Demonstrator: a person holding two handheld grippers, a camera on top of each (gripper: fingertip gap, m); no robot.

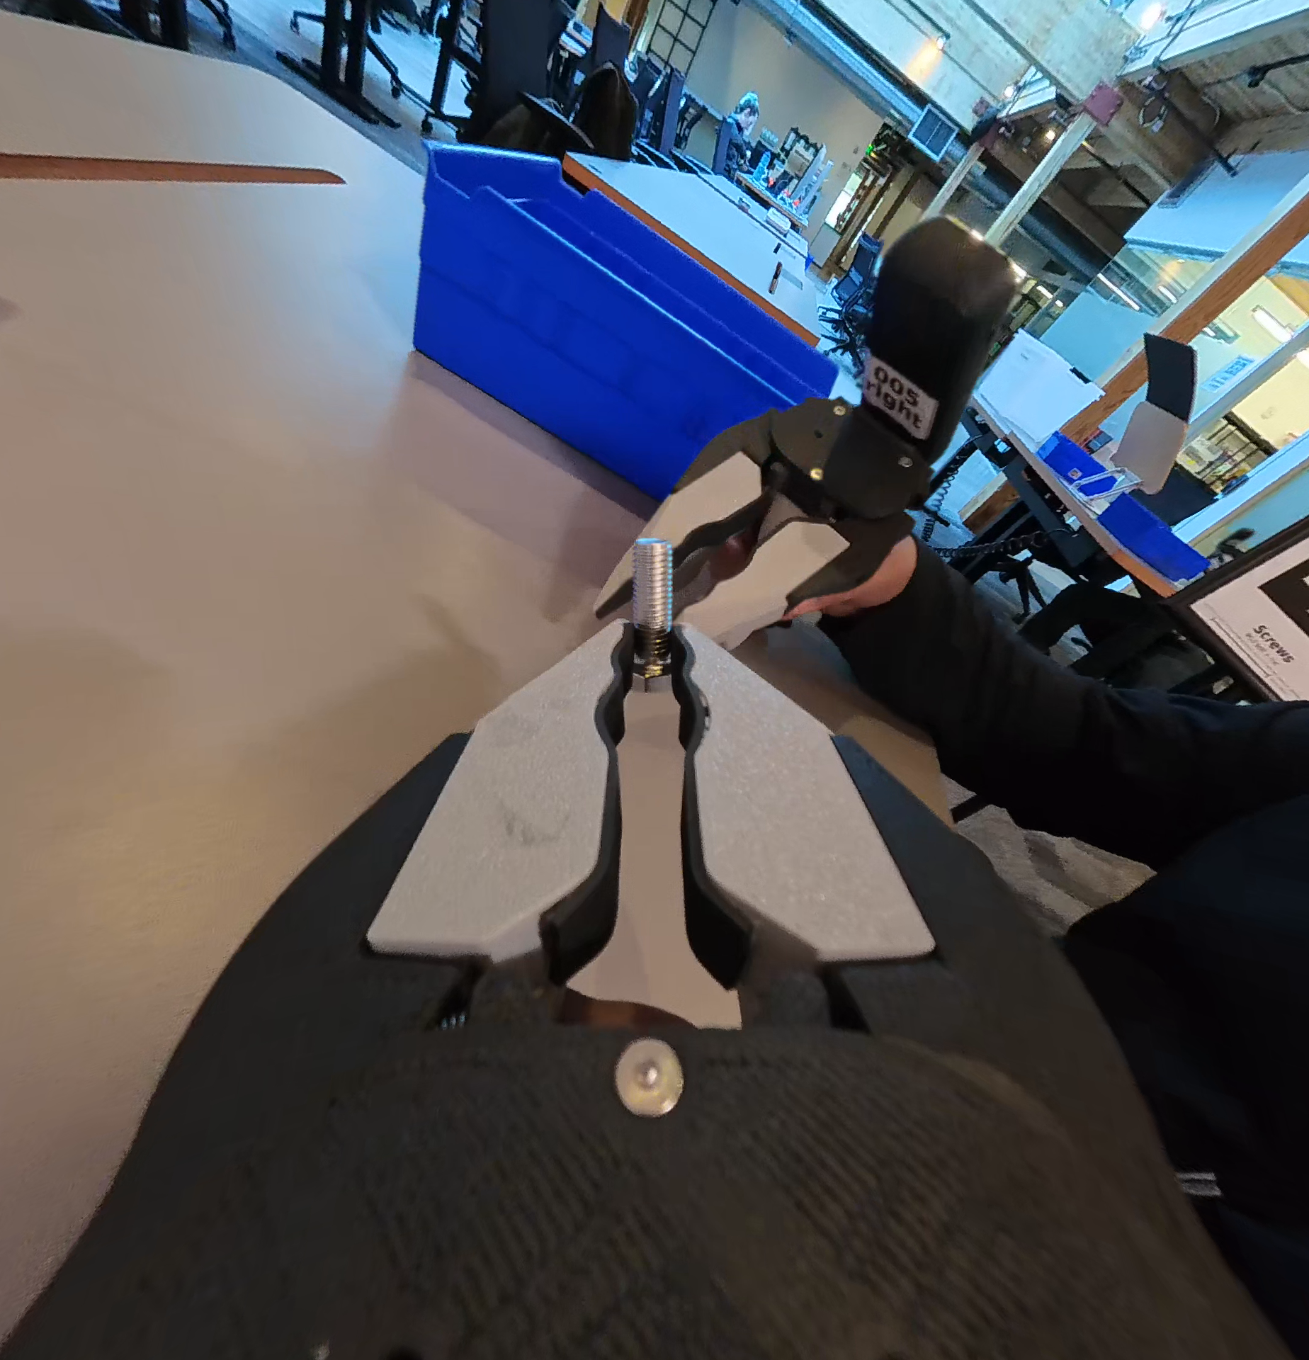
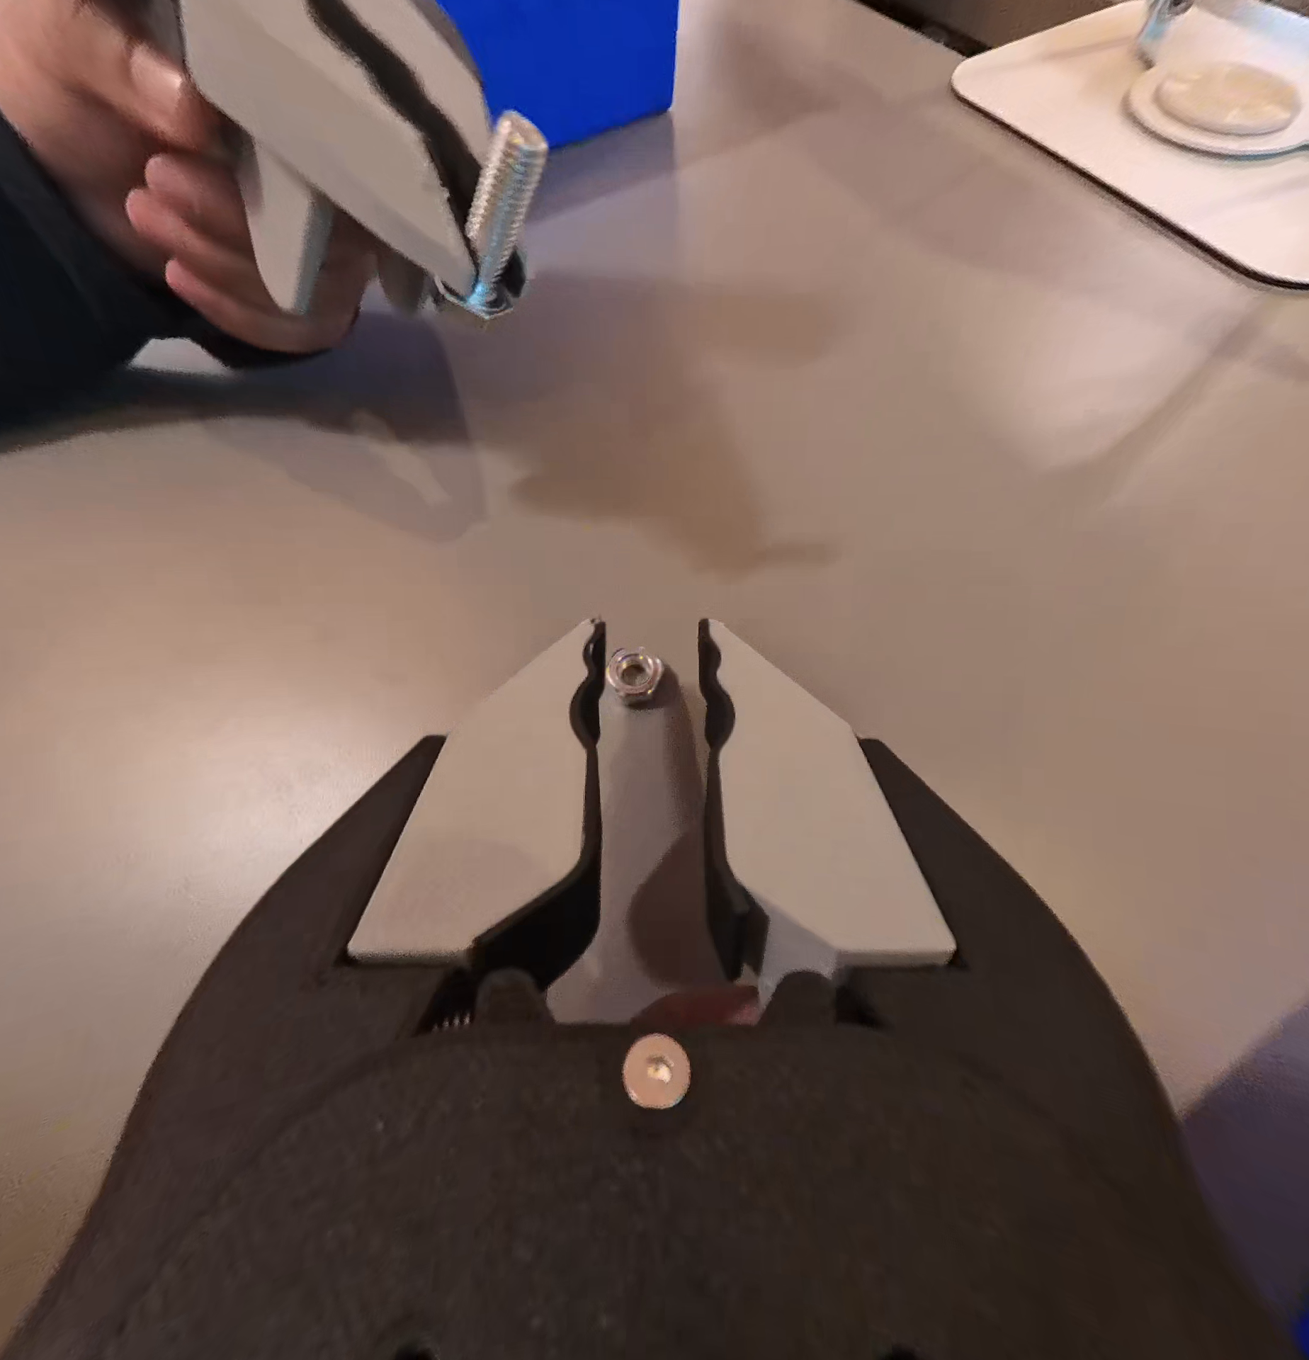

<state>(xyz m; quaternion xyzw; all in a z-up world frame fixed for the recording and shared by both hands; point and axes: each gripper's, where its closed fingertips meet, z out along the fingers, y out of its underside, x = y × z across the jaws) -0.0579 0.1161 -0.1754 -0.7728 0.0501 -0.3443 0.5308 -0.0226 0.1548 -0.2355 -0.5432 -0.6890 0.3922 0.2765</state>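
The right gripper (image 2: 650, 666) stands low over the table (image 2: 931, 456), its fingers (image 2: 519, 773) a little apart, with a small nut (image 2: 634, 675) lying flat on the table between the tips. The nut sits closer to the left finger and neither finger appears to touch it. To grip it well, as I judge it, the gripper should centre on the nut so both pads meet opposite flats together (closing off-centre would likely push it sideways or tip it).

Farther off, the left gripper (image 1: 651, 666) is clamped on the head end of a bolt (image 1: 652, 585), threaded shank sticking up past the tips. From the right wrist view the bolt (image 2: 503, 206) leans a little and hangs above the table, well apart from the nut. A hand (image 2: 195, 221) holds that gripper.

Beyond stand a blue bin (image 1: 600, 324) and a white tray (image 2: 1122, 184) at the far right.
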